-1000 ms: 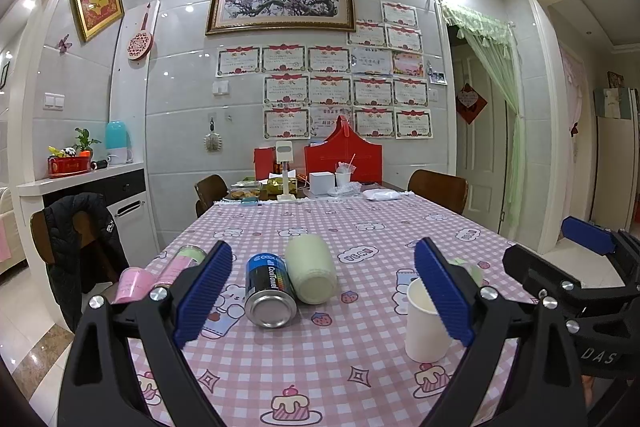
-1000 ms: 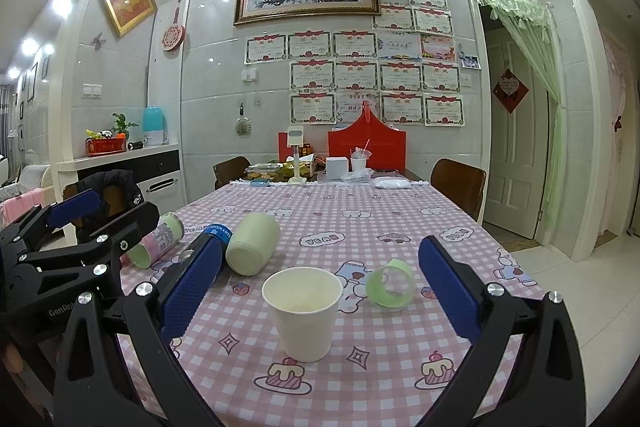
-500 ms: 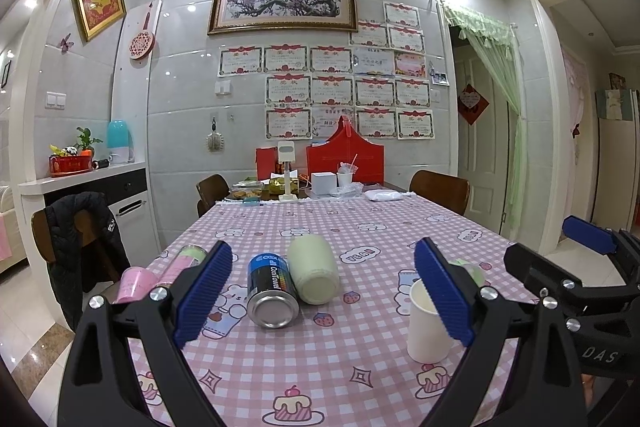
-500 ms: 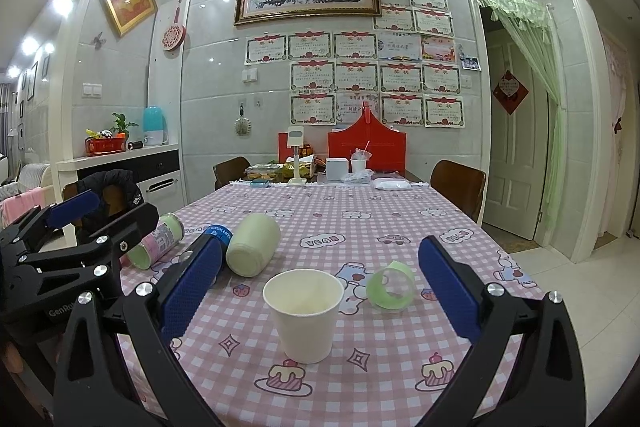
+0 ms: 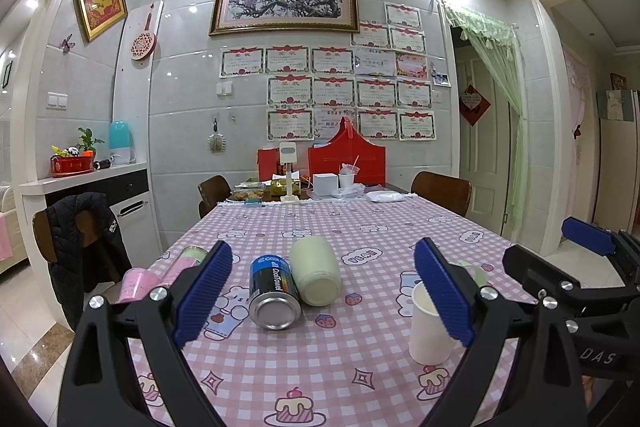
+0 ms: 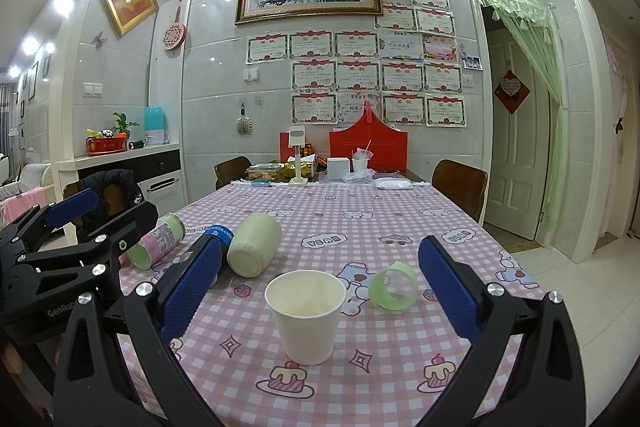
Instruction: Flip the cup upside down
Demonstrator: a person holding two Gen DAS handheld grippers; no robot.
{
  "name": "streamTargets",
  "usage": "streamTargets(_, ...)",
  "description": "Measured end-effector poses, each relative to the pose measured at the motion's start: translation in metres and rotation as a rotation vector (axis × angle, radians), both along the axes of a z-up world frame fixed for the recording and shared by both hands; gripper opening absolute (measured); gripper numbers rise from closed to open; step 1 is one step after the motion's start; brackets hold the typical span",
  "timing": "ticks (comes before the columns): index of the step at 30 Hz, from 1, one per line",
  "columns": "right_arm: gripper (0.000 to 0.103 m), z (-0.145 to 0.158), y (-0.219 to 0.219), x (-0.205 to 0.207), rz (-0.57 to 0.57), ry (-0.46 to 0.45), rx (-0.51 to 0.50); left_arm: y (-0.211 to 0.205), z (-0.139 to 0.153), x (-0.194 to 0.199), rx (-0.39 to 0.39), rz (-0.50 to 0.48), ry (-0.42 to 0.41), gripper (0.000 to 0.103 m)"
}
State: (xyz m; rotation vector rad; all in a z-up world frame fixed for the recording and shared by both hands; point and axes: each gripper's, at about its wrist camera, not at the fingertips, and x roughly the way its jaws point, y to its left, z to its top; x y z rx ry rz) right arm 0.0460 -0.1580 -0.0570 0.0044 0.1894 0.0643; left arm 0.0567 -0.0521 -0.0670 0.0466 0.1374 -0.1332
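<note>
While both jaws are spread wide and nothing is gripped, the right gripper (image 6: pixel 320 291) is held facing the upright paper cup (image 6: pixel 306 315), mouth up, on the checked tablecloth (image 6: pixel 360 227). Bare cloth is seen around it; the left gripper (image 5: pixel 324 295) is held beside.

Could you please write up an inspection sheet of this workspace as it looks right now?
Surface: table under a pink checked cloth with cartoon prints.
Job's things: white paper cup upright, mouth up, looks empty, not yet flipped.
Clutter: blue can and pale green jar lying side by side; pink-labelled bottle lying; green tape roll right of the cup; boxes and food at the far end.
Grippers: right gripper open, cup between its fingers, untouched; left gripper open, facing the can and jar.
Cables: nothing seen.
Surroundings: chairs, certificates and framed pictures on a tiled wall, curtained doorway.
</note>
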Motion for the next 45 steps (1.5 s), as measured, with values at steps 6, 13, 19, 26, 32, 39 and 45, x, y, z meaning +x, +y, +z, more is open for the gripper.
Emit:
streamTargets(6,0.095,0.0,0.0,0.0,0.0,0.0,0.0,0.001,0.0,0.0,-0.002,-0.001,0.0,0.091)
streamTargets(13,0.095,0.0,0.0,0.002,0.0,0.005,0.001,0.001,0.0,0.0,-0.001,-0.001,0.001,0.091)
streamTargets(19,0.095,-0.001,-0.001,0.004,0.001,0.007,0.003,0.001,0.0,0.0,-0.001,-0.002,0.0,0.091)
streamTargets(26,0.095,-0.003,-0.002,0.003,0.0,0.008,0.003,0.0,0.001,0.0,0.001,-0.002,0.0,0.091)
streamTargets(32,0.095,-0.003,-0.002,0.004,0.0,0.009,0.003,0.0,0.001,0.0,0.001,-0.002,0.001,0.091)
streamTargets(39,0.095,-0.006,-0.005,0.004,-0.004,0.012,0.006,0.0,0.001,0.0,0.001,-0.002,0.001,0.091)
streamTargets(45,0.095,-0.008,-0.012,0.003,-0.013,0.013,0.013,0.0,0.0,0.0,0.003,-0.003,0.002,0.091)
